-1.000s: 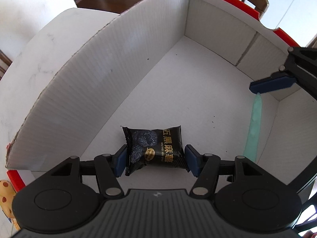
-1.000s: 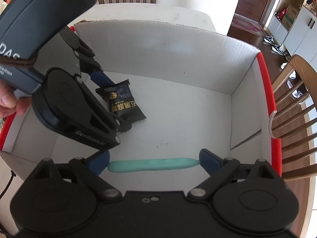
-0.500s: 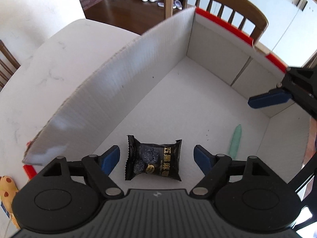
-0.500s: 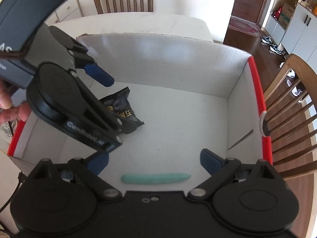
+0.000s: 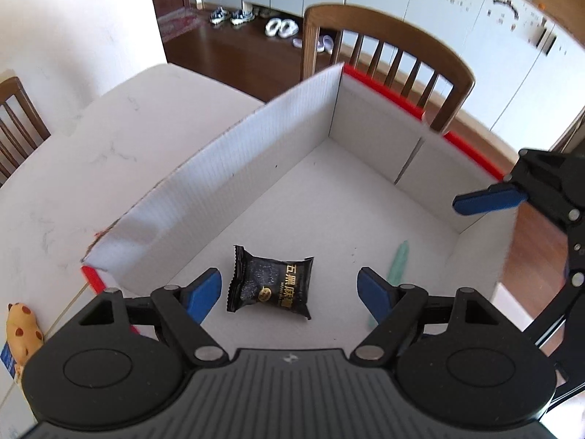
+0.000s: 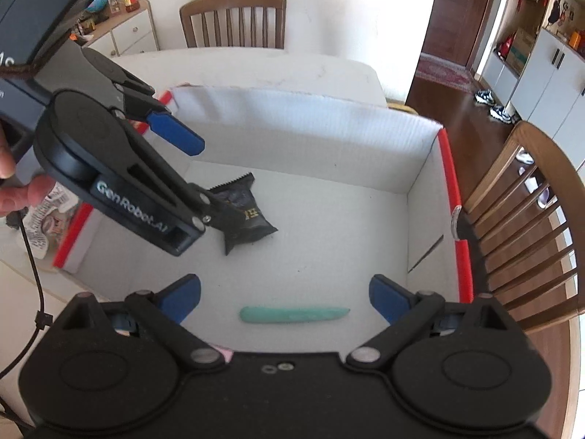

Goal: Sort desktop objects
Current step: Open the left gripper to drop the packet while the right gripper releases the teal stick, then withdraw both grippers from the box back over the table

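A black snack packet with gold lettering lies flat on the floor of a white cardboard box with red edges. My left gripper hovers above it, open, its blue pads well clear of both ends. A mint-green stick lies on the box floor near the front wall. My right gripper hangs over it, open, with the pads wider than the stick. In the right wrist view the left gripper partly hides the packet. One right pad shows at the edge of the left wrist view.
The box sits on a white table. Wooden chairs stand close behind two box sides. A yellow spotted toy and a crumpled wrapper lie outside the box. A hand holds the left gripper.
The left jaws spread apart off the snack packet, which stays on the box floor. Both grippers rose and drew back, so the packet and green stick look smaller and farther.
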Demonstrator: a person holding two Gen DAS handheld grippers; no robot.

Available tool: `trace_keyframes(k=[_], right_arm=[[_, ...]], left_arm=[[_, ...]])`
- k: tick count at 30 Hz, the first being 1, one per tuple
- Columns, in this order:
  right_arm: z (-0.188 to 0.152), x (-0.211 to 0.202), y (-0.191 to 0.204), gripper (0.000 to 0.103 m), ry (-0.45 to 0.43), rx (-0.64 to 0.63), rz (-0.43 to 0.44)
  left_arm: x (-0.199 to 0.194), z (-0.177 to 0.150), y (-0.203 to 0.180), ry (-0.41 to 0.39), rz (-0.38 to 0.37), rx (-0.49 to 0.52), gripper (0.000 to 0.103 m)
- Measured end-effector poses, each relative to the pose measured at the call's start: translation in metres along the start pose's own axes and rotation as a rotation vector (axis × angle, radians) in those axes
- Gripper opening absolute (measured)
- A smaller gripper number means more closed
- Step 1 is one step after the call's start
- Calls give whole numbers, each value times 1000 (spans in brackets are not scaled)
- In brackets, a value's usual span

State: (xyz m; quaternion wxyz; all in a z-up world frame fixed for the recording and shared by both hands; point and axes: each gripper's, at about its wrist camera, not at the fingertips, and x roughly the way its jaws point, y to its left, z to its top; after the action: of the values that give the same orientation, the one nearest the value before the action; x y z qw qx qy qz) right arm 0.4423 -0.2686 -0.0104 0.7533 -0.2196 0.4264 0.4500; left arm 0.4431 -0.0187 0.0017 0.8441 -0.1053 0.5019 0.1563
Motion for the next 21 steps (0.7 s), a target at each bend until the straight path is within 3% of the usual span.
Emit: trace_keyframes(k=[12, 21], right_arm=[[-11, -48, 28, 99, -97, 85, -18], [-19, -62, 66, 99, -142, 148, -38]], left_arm=[[-67, -40, -6, -142, -27, -8, 81], [-110, -77, -3, -218, -49, -13, 81]])
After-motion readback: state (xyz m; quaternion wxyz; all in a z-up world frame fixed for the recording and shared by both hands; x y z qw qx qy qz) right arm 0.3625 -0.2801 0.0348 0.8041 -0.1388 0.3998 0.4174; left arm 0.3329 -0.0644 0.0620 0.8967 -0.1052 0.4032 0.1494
